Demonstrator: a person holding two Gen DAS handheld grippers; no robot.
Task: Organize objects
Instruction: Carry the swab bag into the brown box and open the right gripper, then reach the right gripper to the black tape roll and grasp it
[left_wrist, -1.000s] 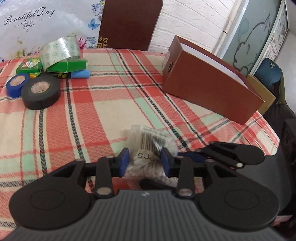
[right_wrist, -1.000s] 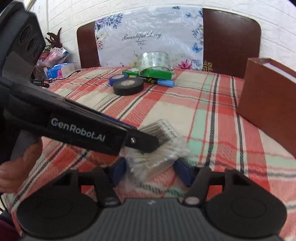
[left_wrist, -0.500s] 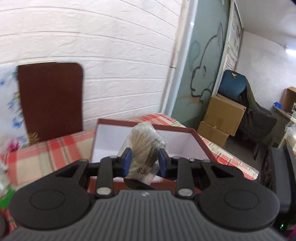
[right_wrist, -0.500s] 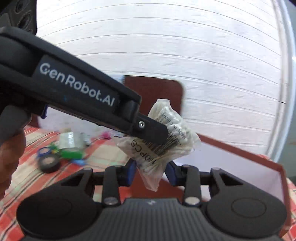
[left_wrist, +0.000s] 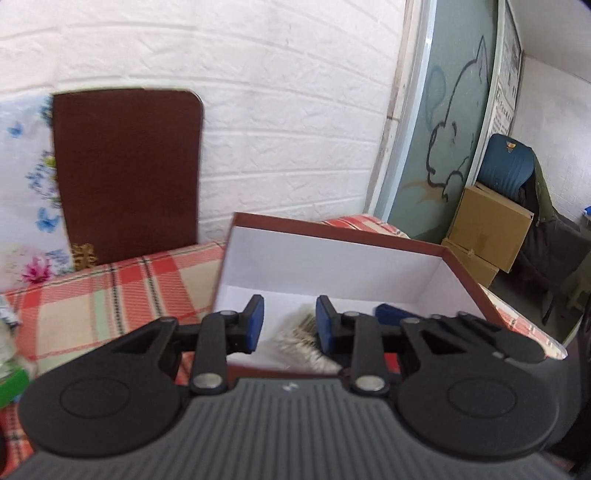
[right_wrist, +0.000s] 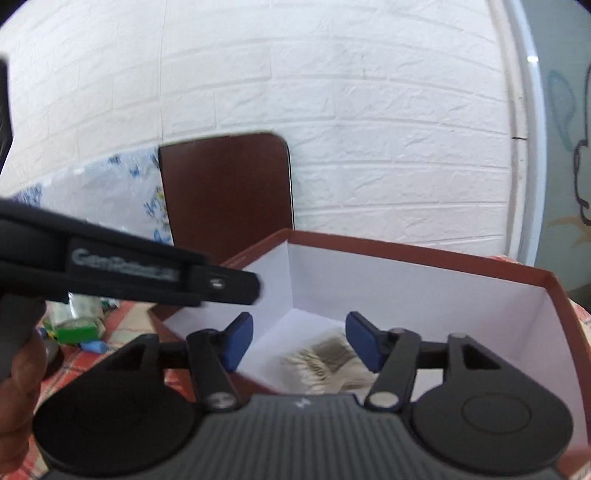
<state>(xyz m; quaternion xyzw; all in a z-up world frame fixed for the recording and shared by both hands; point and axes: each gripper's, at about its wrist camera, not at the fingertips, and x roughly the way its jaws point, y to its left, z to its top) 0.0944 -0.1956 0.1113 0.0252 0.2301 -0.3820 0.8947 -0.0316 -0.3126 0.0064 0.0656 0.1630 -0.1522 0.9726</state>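
Observation:
A clear bag of cotton swabs (right_wrist: 327, 363) lies on the white floor of a brown open box (right_wrist: 406, 254); it also shows in the left wrist view (left_wrist: 301, 338) inside the box (left_wrist: 332, 230). My left gripper (left_wrist: 286, 325) is open and empty just above the box's near wall. My right gripper (right_wrist: 299, 341) is open and empty over the box, above the bag. The left gripper's finger (right_wrist: 207, 282) crosses the right wrist view; the right gripper's finger (left_wrist: 461, 328) shows in the left wrist view.
The box stands on a plaid tablecloth (left_wrist: 110, 295). A green packet (right_wrist: 79, 332) and tape rolls lie at the left. A brown chair back (left_wrist: 125, 173) stands behind the table against a white brick wall. Cardboard boxes (left_wrist: 487, 229) sit on the right.
Both grippers opened and let go of the swab bag, which dropped to the box floor. Before that they had lifted it off the table and carried it over the box.

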